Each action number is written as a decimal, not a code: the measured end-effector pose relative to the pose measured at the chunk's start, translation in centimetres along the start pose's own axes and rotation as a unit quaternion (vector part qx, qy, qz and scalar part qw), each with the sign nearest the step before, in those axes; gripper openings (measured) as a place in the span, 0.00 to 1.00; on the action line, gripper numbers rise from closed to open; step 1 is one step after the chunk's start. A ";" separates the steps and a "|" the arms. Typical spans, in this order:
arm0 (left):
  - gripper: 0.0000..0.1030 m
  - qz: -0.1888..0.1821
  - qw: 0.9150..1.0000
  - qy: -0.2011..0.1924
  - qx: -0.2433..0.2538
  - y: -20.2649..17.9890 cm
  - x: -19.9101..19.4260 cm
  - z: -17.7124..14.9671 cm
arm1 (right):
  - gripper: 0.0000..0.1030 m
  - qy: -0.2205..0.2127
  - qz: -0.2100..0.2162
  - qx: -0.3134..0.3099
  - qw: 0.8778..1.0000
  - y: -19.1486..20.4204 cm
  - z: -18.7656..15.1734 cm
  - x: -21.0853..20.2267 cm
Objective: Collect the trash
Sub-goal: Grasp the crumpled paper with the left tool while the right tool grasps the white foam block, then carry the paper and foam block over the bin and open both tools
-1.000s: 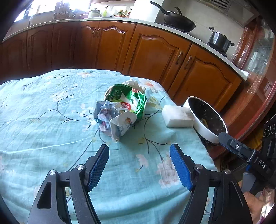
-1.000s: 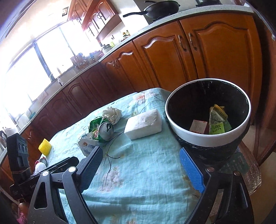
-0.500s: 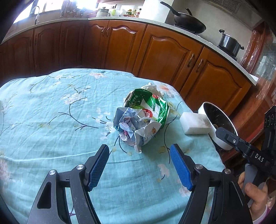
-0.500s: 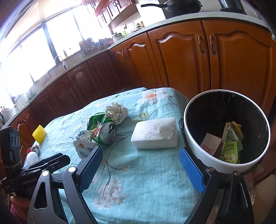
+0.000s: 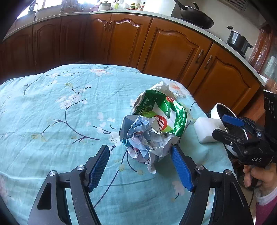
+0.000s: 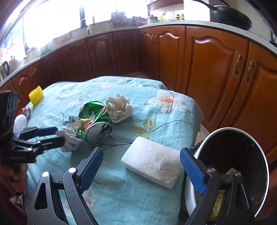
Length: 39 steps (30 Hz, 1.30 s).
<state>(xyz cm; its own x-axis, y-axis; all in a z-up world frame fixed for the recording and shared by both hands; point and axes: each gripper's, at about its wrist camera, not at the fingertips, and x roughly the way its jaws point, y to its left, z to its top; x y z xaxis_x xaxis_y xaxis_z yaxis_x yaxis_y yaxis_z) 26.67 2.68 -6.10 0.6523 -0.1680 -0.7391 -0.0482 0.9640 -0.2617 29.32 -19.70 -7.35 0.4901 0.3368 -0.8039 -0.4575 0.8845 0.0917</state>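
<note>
A: Left gripper [image 5: 140,166]?
B: Mine, jaws apart, gripping nothing; crumpled paper [image 5: 145,140] just ahead, against the green can [image 5: 161,110].
A: Right gripper [image 6: 142,166]?
B: Wide, empty. White foam block [image 6: 152,162] between can and bin [image 6: 259,148].

We are in a home kitchen: carved wooden cabinet doors [image 5: 173,50] with metal handles run in a long bend under a pale countertop [image 6: 225,26]. On it we see a black wok [image 5: 195,17] and a lidded steel pot [image 5: 238,40] sitting on the cooker, jars and bottles [image 5: 136,5] near a bright window [image 6: 52,20], and a tap [image 5: 33,8]. In front stands a table under a turquoise floral cloth [image 5: 60,112]
</note>
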 end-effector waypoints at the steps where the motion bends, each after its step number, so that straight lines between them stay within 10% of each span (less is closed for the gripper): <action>1: 0.70 0.000 1.000 0.001 0.001 -0.1 0.2 0.1 | 0.89 0.010 -0.003 -0.019 1.000 0.2 0.1 0.5; 8: 0.60 0.006 1.000 -0.001 0.022 -1.0 1.4 0.4 | 0.81 0.087 -0.038 -0.122 0.988 1.2 0.0 3.7; 15: 0.15 -0.005 0.999 -0.012 0.033 -0.8 0.5 0.3 | 0.49 0.043 -0.035 -0.044 0.998 -0.1 -0.2 1.4; 39: 0.13 -0.098 0.991 -0.026 0.085 -6.4 -5.3 -2.3 | 0.29 -0.106 0.055 0.217 0.969 -0.9 -5.7 -8.9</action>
<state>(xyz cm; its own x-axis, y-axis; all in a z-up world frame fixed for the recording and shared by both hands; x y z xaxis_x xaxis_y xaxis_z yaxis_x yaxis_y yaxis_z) 21.78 -3.02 -1.90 0.6755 -0.3491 -0.6495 0.2087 0.9353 -0.2856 21.13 -25.31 -3.63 0.6194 0.4545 -0.6402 -0.1830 0.8765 0.4452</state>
